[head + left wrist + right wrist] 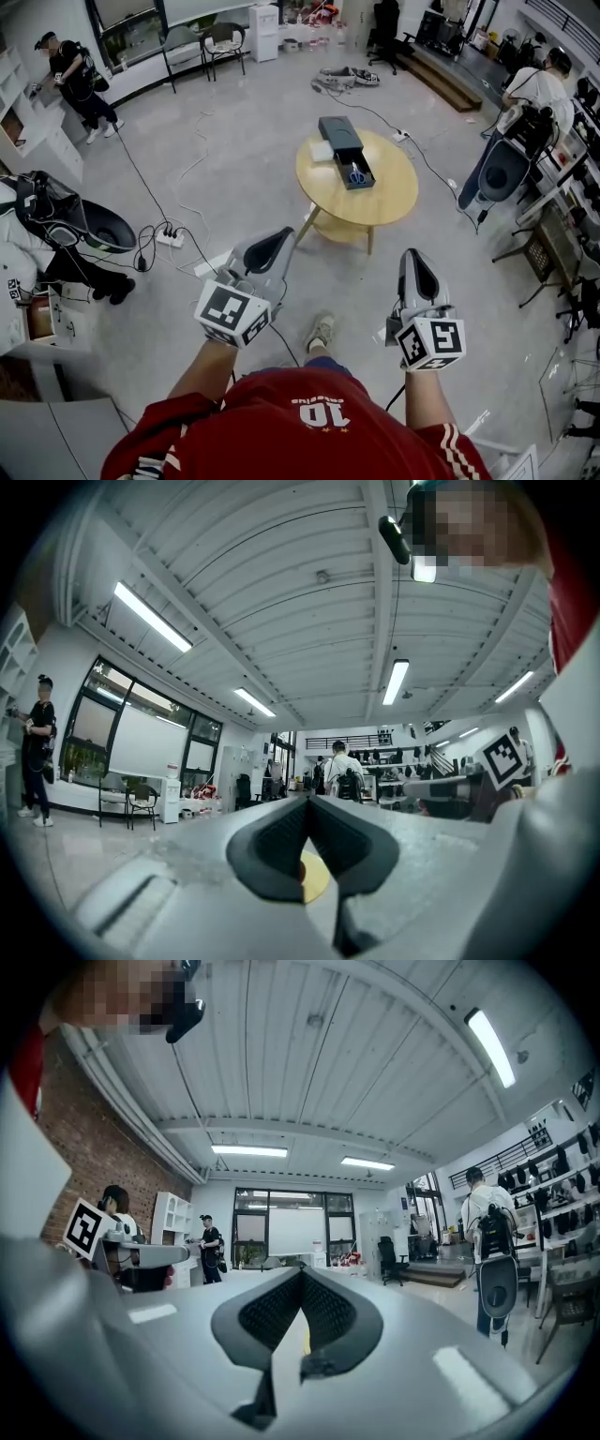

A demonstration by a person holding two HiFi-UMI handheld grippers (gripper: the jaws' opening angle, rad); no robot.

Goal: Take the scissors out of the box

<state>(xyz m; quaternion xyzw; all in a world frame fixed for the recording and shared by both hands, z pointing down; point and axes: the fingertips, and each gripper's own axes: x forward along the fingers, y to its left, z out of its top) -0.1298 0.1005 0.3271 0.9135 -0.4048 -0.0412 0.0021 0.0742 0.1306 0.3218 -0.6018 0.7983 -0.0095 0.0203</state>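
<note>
Where our red shirt point(300, 427) fills the bottom of the head view, we read the white number "10" on it, upside down. The only other print is the black square markers on the two gripper cubes. We hold two grippers. The left gripper point(279, 236) has its jaws pressed together with nothing between them, and the right gripper point(413, 257) is closed and empty in the same way. Both point toward one round wooden table point(394, 202), well apart from us. On it lies one black box point(339, 136) with its near part open, and one pair of scissors point(357, 175) with blue handles lies inside that open part. One white flat object point(322, 151) lies just beside the box. Between us and the table we see grey floor, one white power strip point(170, 239) with black cables, and our shoe point(321, 331). Two more people stand at the edges of the room: a person in black point(75, 82) and a person in white point(530, 94).
</note>
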